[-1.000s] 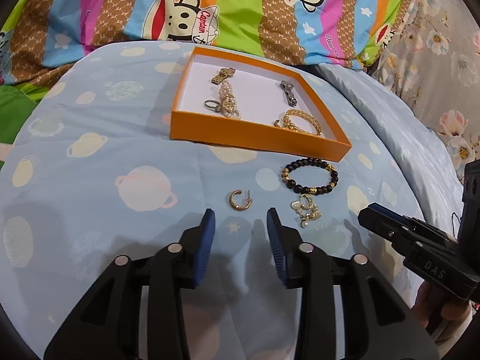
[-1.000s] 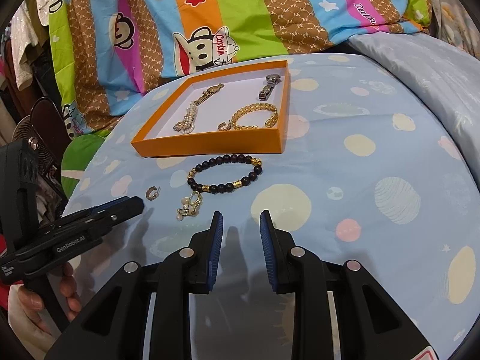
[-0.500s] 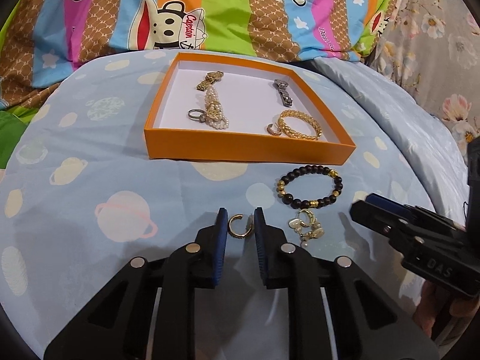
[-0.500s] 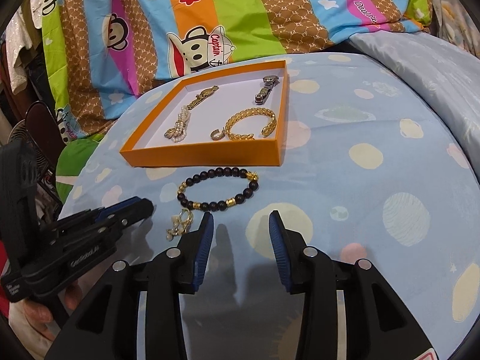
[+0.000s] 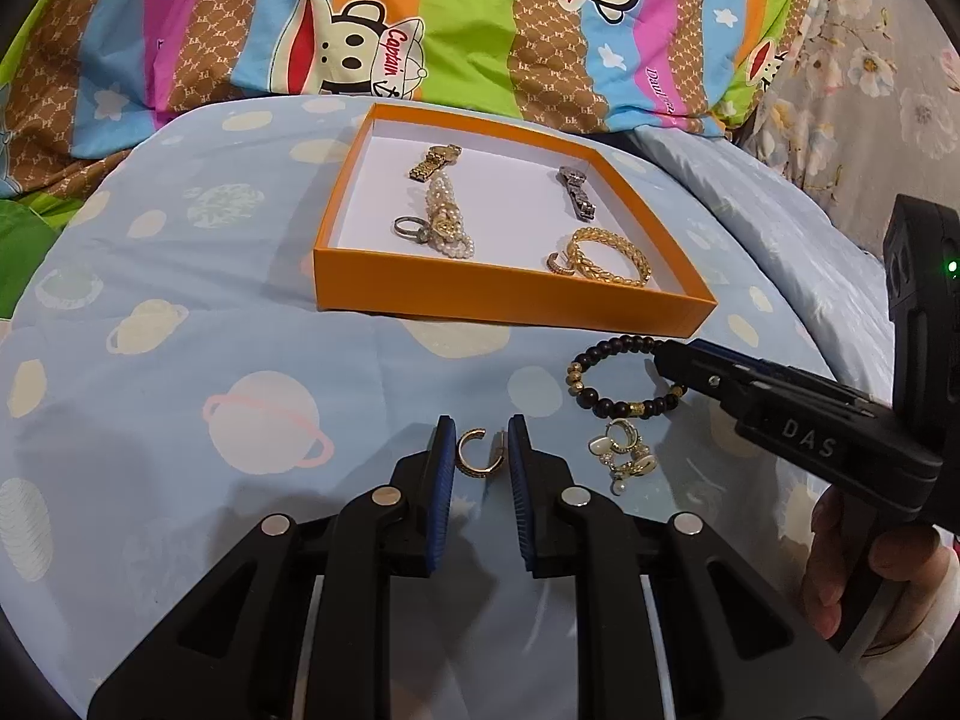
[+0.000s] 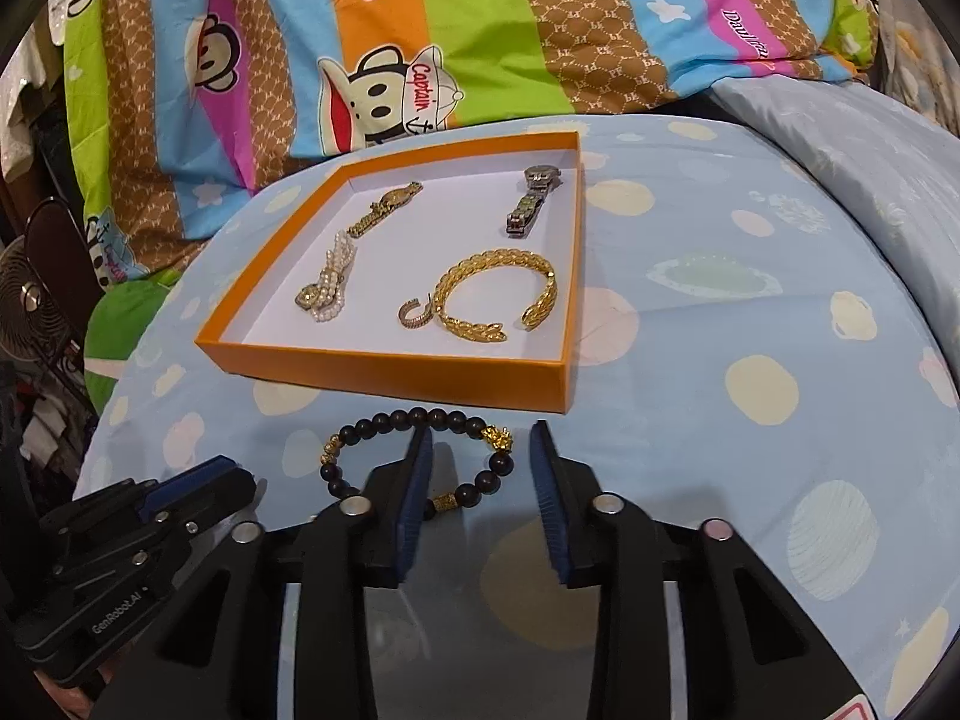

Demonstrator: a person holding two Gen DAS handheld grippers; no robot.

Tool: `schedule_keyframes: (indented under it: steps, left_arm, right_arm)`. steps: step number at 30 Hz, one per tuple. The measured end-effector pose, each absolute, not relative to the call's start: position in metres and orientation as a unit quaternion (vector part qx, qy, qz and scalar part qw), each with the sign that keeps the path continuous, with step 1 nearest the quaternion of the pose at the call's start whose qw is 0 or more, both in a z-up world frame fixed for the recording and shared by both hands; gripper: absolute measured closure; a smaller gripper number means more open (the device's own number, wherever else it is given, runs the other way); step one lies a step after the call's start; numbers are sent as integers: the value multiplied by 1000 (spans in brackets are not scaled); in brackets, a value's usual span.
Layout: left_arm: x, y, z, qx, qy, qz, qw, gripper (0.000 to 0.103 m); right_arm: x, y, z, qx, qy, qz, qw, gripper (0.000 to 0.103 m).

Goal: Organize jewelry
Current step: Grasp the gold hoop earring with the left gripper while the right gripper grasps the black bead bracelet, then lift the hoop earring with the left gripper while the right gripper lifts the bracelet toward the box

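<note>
An orange box (image 5: 498, 294) (image 6: 384, 369) lies on the blue sheet, holding two watches, a pearl piece, a gold bangle (image 6: 495, 294) and rings. In front lie a gold hoop earring (image 5: 474, 451), a black bead bracelet (image 5: 606, 381) (image 6: 456, 462) and a pearl charm cluster (image 5: 624, 459). My left gripper (image 5: 479, 441) is open, its pads on either side of the hoop earring without touching it. My right gripper (image 6: 482, 441) is open, its pads straddling the right part of the bead bracelet.
A striped cartoon-monkey quilt (image 5: 456, 30) lies behind the box. A floral cloth (image 5: 888, 90) is at the far right. A fan (image 6: 30, 300) stands beyond the bed's left edge. The right gripper's body (image 5: 810, 426) hangs over the bracelet.
My left gripper has opened slightly around the hoop earring after narrowing. My right gripper has moved forward and now straddles the bead bracelet.
</note>
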State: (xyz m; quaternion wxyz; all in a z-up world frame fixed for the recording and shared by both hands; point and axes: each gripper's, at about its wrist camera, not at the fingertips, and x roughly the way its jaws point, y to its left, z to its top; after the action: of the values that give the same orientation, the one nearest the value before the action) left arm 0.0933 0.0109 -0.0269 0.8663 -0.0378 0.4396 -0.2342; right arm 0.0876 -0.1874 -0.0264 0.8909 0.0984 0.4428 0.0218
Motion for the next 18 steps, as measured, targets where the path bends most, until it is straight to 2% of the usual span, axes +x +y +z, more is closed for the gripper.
schedule_keyframes:
  steps: [5,18]
  left_arm:
    - [94,11,-27,-39,440,-235,866,86]
    - [90,14,-21,-43,432,-239,869,86]
  right_arm:
    - [88,-187,-28,88,441,15,893,95]
    - [68,-187,1,73,401,18,913,96]
